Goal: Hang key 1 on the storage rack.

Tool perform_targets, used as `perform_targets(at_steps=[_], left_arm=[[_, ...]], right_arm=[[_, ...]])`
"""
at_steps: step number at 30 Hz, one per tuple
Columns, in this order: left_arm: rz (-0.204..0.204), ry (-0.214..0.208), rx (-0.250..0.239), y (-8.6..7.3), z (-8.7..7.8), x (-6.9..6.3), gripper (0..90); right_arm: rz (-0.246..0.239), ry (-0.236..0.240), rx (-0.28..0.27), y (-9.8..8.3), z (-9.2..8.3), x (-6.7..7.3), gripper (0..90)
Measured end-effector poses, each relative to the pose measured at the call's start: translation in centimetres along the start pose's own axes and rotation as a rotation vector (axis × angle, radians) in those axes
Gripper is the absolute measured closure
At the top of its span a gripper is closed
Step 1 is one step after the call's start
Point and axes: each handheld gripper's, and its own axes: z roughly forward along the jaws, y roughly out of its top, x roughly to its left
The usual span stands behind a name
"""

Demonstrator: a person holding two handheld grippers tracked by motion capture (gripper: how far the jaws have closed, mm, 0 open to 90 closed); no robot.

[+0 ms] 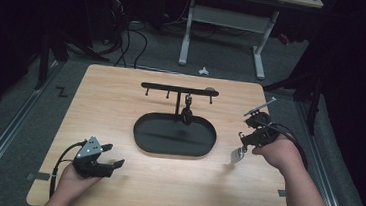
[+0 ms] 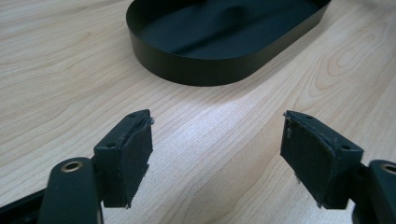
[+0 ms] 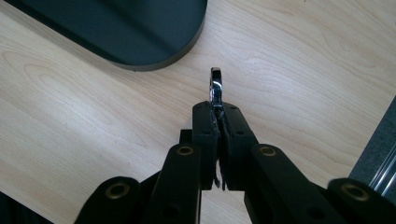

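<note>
Two black pads of the right gripper (image 3: 218,114) pinch a thin shiny metal tag (image 3: 215,87) above the pale wooden table (image 1: 121,102), right of the black oval tray (image 1: 174,134). The left gripper (image 2: 217,158) gapes empty. So narrow a pinch may let it slip.

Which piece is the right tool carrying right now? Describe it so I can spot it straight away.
Start at the black oval tray in the middle of the wooden table, then go to its right end. There the right tool is shut on a small shiny metal piece, which sticks out past its tips. It is the one bright silver thing among black parts.
</note>
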Motion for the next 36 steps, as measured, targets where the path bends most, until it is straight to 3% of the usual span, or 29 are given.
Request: perform_targets(at_steps=[6,23,36], left_arm=[[0.008,0.023,-0.012,0.0,-0.4,-0.1,24.9],[0.013,0.054,-0.019,-0.4,-0.8,0.1,23.0],[0.013,0.070,-0.026,-0.6,-1.2,0.1,21.5]], right_arm=[[0.008,0.013,-0.021,0.9,-0.7,0.1,86.3],[-0.027,0.019,-0.043,3.3,-1.9,1.4,86.3],[-0.058,0.027,-0.060,5.1,-1.9,2.3,86.3]])
